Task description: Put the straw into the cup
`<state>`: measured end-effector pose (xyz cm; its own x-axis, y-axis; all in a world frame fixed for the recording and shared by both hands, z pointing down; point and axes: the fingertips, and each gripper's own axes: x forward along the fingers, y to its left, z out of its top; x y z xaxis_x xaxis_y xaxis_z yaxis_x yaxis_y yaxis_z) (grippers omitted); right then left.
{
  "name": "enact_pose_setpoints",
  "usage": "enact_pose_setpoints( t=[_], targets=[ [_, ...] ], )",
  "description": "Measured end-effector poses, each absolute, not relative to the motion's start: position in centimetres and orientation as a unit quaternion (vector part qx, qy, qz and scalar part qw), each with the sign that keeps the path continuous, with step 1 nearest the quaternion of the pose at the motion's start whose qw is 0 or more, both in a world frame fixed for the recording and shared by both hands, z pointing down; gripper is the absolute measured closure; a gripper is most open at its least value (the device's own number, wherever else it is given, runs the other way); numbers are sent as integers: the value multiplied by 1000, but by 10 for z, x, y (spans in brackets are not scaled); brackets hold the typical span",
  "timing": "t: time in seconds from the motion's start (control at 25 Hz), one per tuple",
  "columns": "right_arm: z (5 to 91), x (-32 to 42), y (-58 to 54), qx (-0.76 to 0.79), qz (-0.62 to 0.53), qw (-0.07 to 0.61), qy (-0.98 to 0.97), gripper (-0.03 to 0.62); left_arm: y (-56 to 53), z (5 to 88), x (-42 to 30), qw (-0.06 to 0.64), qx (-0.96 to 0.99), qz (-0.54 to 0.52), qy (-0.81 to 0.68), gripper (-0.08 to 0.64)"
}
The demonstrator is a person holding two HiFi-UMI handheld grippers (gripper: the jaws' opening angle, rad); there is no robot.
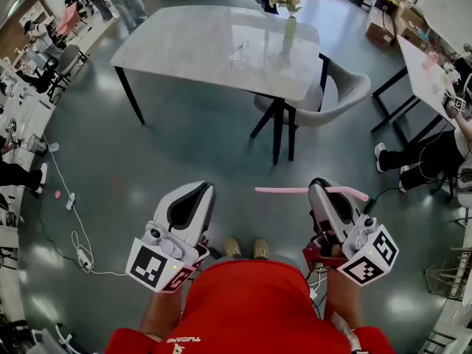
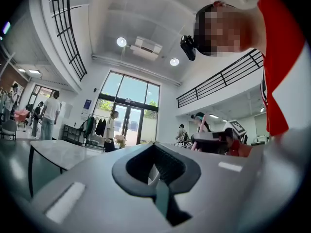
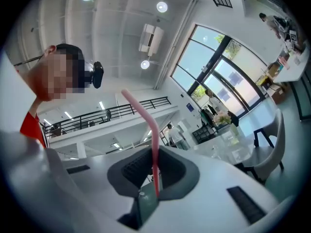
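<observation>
Standing well back from the table (image 1: 184,35), a person in a red top held a pink straw (image 1: 295,191) clamped between the closed jaws of the right gripper (image 1: 324,190) at lower right of the head view. The straw lay crosswise to the jaws, its long axis running left to right across the frame, most of its length jutting toward the centre and a bent end toward the right. In the right gripper view it rose from the pads toward the upper left (image 3: 150,130). The left gripper (image 1: 193,198), at lower left, had its jaws together on nothing. A small clear cup (image 1: 237,51) stood on the tabletop at upper centre, well apart from both grippers and ahead of them, with bare floor between. It sat slightly nearer the left gripper's side of the frame, yet the right one carried the straw. By this reading, the straw would have to be brought forward and tipped upright over the cup's mouth.
</observation>
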<state>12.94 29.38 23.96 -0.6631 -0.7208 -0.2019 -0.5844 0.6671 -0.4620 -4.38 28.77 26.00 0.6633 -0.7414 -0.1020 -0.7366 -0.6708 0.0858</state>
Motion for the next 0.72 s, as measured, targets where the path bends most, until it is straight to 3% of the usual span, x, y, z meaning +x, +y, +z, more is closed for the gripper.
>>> enact_pose_setpoints(
  t=[0.72],
  targets=[
    [222, 147, 248, -345, -164, 193, 904, 566, 261, 257, -21, 11, 899, -64, -434, 554]
  ],
)
